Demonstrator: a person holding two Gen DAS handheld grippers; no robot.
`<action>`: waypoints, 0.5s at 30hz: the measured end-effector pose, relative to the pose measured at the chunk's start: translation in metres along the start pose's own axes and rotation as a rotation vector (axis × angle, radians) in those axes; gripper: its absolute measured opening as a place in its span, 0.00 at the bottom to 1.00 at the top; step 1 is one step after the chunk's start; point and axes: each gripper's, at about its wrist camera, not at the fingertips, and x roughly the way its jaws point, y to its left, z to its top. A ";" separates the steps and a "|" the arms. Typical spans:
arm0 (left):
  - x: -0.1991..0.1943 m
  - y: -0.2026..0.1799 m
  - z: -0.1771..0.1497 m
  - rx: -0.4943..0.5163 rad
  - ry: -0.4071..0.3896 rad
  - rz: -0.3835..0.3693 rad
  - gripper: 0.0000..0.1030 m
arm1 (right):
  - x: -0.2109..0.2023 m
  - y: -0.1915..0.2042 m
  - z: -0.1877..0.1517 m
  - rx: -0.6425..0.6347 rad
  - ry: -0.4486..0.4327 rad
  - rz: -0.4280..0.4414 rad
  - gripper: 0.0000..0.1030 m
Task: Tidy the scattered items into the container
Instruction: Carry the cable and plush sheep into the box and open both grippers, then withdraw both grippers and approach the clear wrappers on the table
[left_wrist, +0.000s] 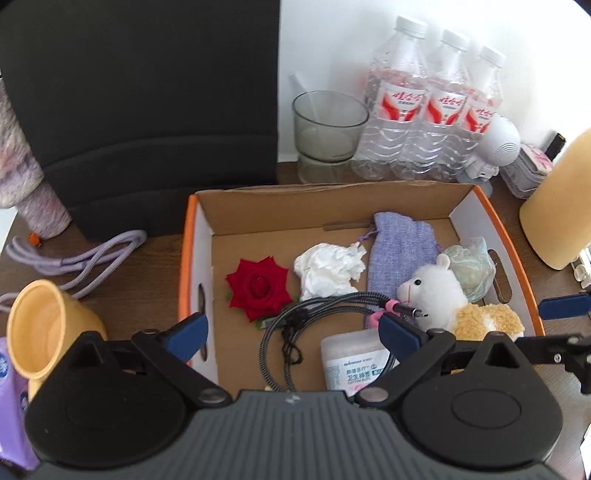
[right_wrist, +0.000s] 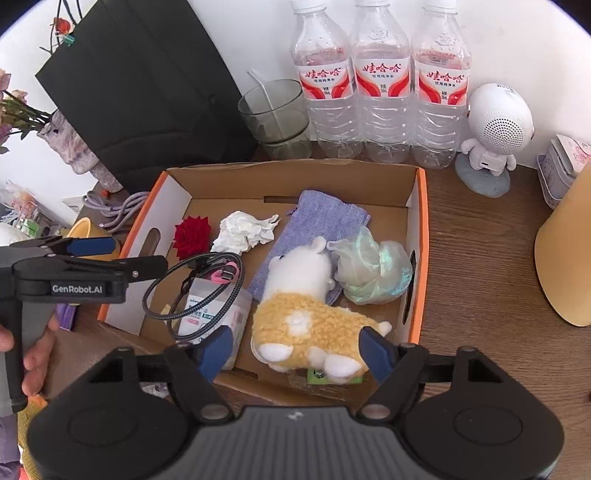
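Note:
An orange-rimmed cardboard box (left_wrist: 192, 236) (right_wrist: 421, 258) holds a red fabric rose (left_wrist: 258, 288) (right_wrist: 192, 236), a crumpled tissue (left_wrist: 328, 269) (right_wrist: 243, 229), a purple pouch (left_wrist: 400, 251) (right_wrist: 321, 218), a plush alpaca (left_wrist: 454, 299) (right_wrist: 306, 310), a green plastic bag (left_wrist: 469, 266) (right_wrist: 373, 269), a braided cable (left_wrist: 306, 317) (right_wrist: 199, 288) and a cotton swab pack (left_wrist: 351, 365) (right_wrist: 218, 314). My left gripper (left_wrist: 291, 332) is open and empty above the box's near side. My right gripper (right_wrist: 299, 350) is open, its fingers on either side of the alpaca's rear.
A yellow cup (left_wrist: 40, 328) lies left of the box beside a purple cord (left_wrist: 92, 251) and a purple pack (left_wrist: 11, 406). Behind stand a glass (left_wrist: 328, 129) (right_wrist: 277, 114), three water bottles (left_wrist: 432, 107) (right_wrist: 384, 81), an astronaut speaker (right_wrist: 495, 129) and a black bag (left_wrist: 140, 110).

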 end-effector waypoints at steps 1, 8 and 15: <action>-0.004 0.000 0.001 -0.010 0.013 -0.001 0.98 | -0.003 0.004 0.001 -0.011 0.007 -0.015 0.76; -0.039 -0.005 -0.014 -0.082 0.023 -0.007 0.99 | -0.027 0.022 -0.011 0.003 -0.021 -0.043 0.88; -0.067 -0.029 -0.055 -0.056 -0.142 0.114 1.00 | -0.040 0.028 -0.042 0.052 -0.171 -0.096 0.88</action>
